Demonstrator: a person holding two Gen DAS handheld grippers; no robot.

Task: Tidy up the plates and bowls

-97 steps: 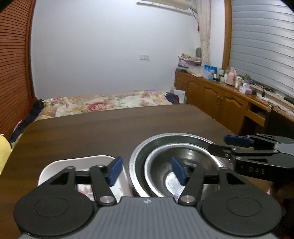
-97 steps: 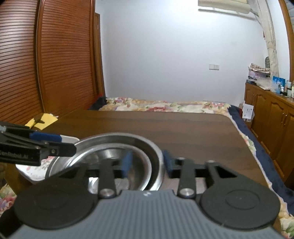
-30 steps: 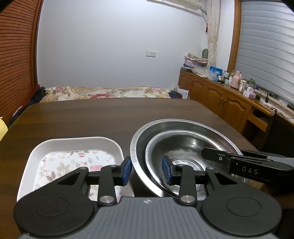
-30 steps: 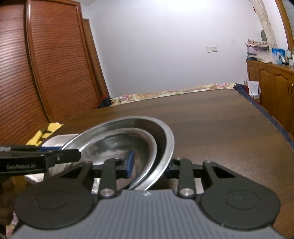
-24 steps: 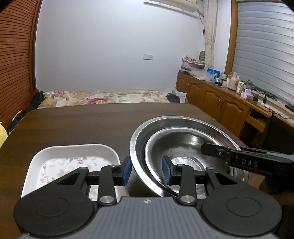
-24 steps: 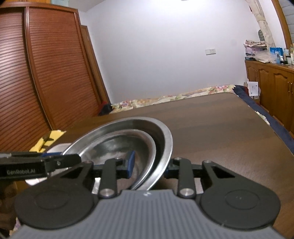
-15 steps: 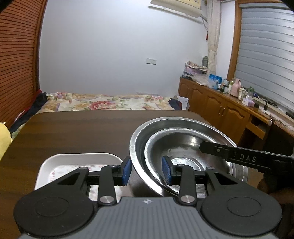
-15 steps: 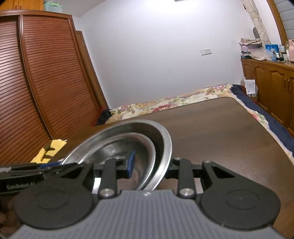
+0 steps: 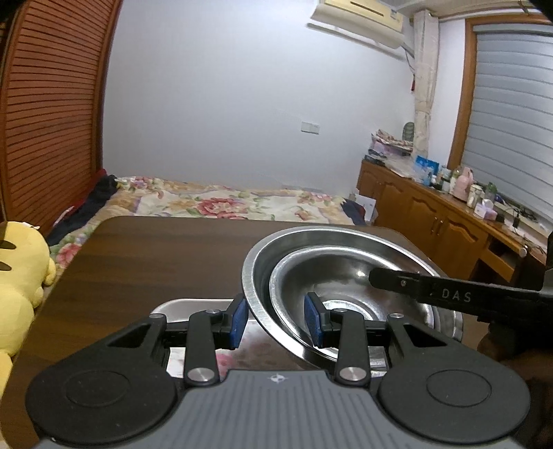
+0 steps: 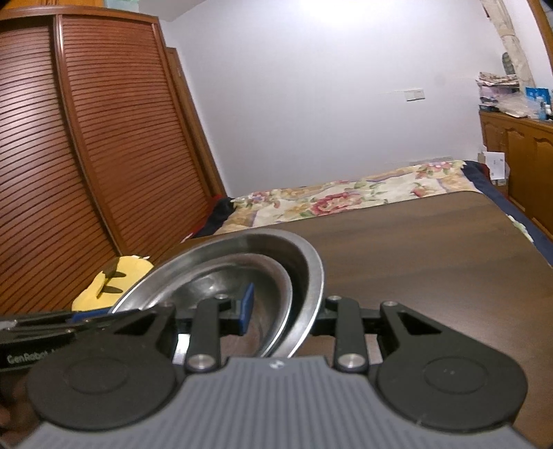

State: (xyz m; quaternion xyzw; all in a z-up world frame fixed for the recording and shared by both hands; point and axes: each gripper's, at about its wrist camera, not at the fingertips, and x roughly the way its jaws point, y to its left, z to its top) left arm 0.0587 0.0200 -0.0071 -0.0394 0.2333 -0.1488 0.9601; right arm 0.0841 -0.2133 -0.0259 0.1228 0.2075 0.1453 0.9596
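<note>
Nested round steel bowls (image 9: 345, 273) lifted higher; both hand-held grippers (image 9: 276, 323) (image 10: 281, 312) clamp their rims.

White walls (image 9: 214, 103) throughout. Louvred wooden wardrobe doors (image 10: 86, 155) at nine o'clock. Bed with floral cover (image 9: 221, 203) at twelve, beyond the dark wood table (image 9: 155, 255). At two o'clock — wooden cabinets (image 9: 425, 214), cluttered top; shuttered window (image 9: 511, 121) above. Air conditioner (image 9: 359, 17) mounted high.

Both hand-held grippers went from open around the rims to clamped on, left (image 9: 276, 323) and right (image 10: 281, 309). The nested round steel bowls (image 9: 345, 273) came up off the dark wooden counter (image 9: 155, 255), now over the white floral rectangular dish (image 9: 193, 305).
</note>
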